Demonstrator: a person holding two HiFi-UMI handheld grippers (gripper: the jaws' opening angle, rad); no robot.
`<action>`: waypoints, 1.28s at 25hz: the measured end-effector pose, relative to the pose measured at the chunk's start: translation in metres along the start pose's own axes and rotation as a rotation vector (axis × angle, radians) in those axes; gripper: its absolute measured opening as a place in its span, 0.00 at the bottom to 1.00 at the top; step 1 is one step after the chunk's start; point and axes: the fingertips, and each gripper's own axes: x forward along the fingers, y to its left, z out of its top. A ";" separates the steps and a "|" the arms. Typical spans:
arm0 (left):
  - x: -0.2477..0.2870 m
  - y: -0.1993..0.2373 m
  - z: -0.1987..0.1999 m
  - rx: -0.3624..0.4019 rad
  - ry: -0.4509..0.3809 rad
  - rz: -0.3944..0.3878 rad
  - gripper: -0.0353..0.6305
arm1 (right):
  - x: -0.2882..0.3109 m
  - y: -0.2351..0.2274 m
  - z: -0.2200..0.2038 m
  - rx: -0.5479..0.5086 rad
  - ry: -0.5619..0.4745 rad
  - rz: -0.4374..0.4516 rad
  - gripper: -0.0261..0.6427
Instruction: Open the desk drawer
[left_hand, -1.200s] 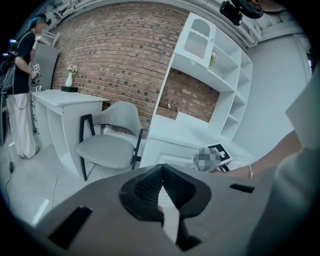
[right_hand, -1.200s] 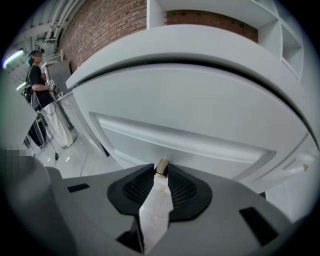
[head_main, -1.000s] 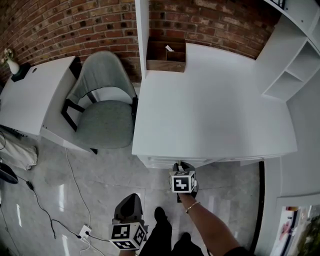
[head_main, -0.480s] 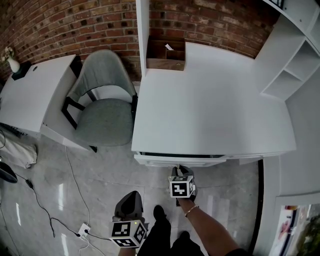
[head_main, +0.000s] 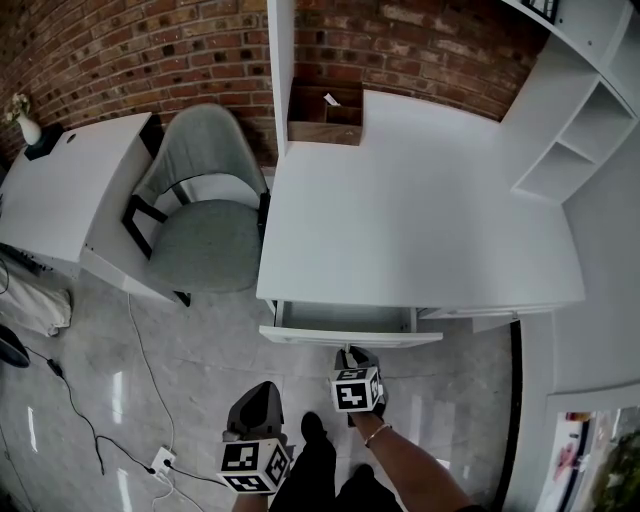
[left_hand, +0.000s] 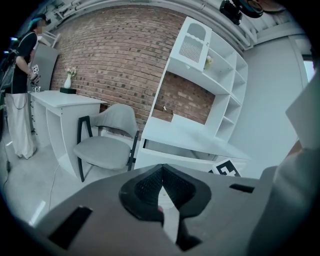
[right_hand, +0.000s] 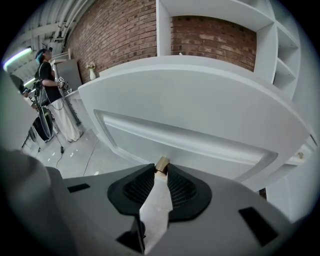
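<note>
Plainly the drawer (head_main: 345, 320) is only part-way out from under the front edge of the white table (head_main: 420, 210), with a strip of its shallow inside showing in the head view, so the job in hand is the pull itself. The small knob (right_hand: 162, 163) sits about mid-way along the drawer front, and the right claw (right_hand: 161, 170) is closed narrowly on it, the pads pinching its sides. Because that knob is tiny, I would judge a slip the main risk. The grip should stay firm and the pull should run straight back along the drawer's own line, level with the table and not dragged down toward the floor, with no twist of the wrist. A pull from the middle should stop the wide front from skewing. The person's legs stand just behind the claw, so stepping back may be needed to give the drawer room. The left claw (left_hand: 162, 169) hangs low and well apart, tips together on nothing; it can stay out. The chair (head_main: 205, 245) stands clear to the left.
</note>
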 end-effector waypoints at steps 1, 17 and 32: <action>-0.001 -0.001 0.000 0.001 -0.001 0.000 0.07 | -0.002 0.001 -0.003 -0.003 0.001 0.002 0.15; -0.023 -0.003 -0.004 0.000 -0.022 0.014 0.07 | -0.032 0.021 -0.047 0.005 0.034 0.037 0.15; -0.028 -0.011 -0.001 0.025 -0.016 -0.009 0.07 | -0.053 0.036 -0.075 -0.005 0.062 0.056 0.15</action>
